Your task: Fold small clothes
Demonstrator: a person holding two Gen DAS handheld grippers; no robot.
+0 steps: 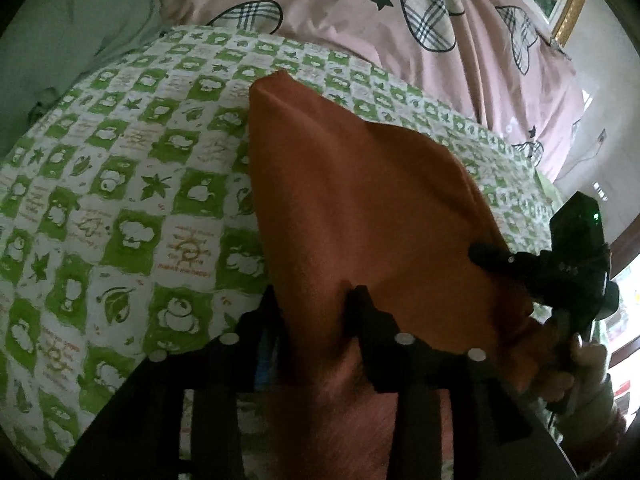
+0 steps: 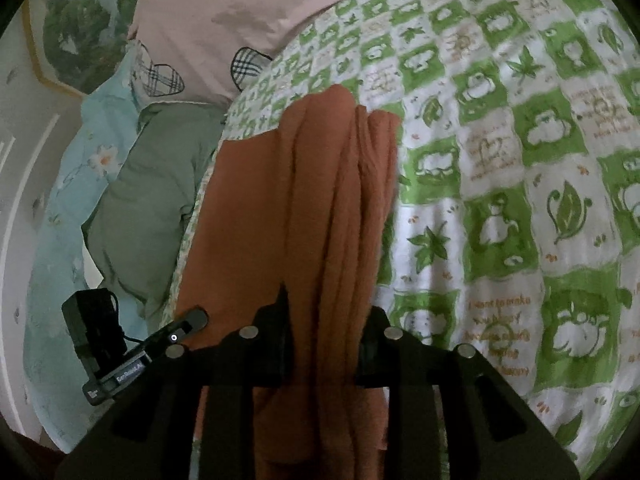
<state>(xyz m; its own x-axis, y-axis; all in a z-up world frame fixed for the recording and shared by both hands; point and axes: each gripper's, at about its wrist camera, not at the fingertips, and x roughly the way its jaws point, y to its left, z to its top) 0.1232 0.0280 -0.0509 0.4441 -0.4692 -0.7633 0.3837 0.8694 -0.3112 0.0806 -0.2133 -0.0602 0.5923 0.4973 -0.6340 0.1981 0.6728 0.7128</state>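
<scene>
While orange cloth (image 1: pixel 360 208) lies on the bed (image 1: pixel 120 184), left claw (image 1: pixel 316 300) & right claw (image 2: pixel 328 312) each have it between spread fingers, not pinching.

An orange garment (image 2: pixel 320 200) lies bunched in long folds on a green-and-white checked quilt (image 2: pixel 500 168). The right gripper (image 2: pixel 324 320) straddles its near end, cloth between the jaws.
</scene>
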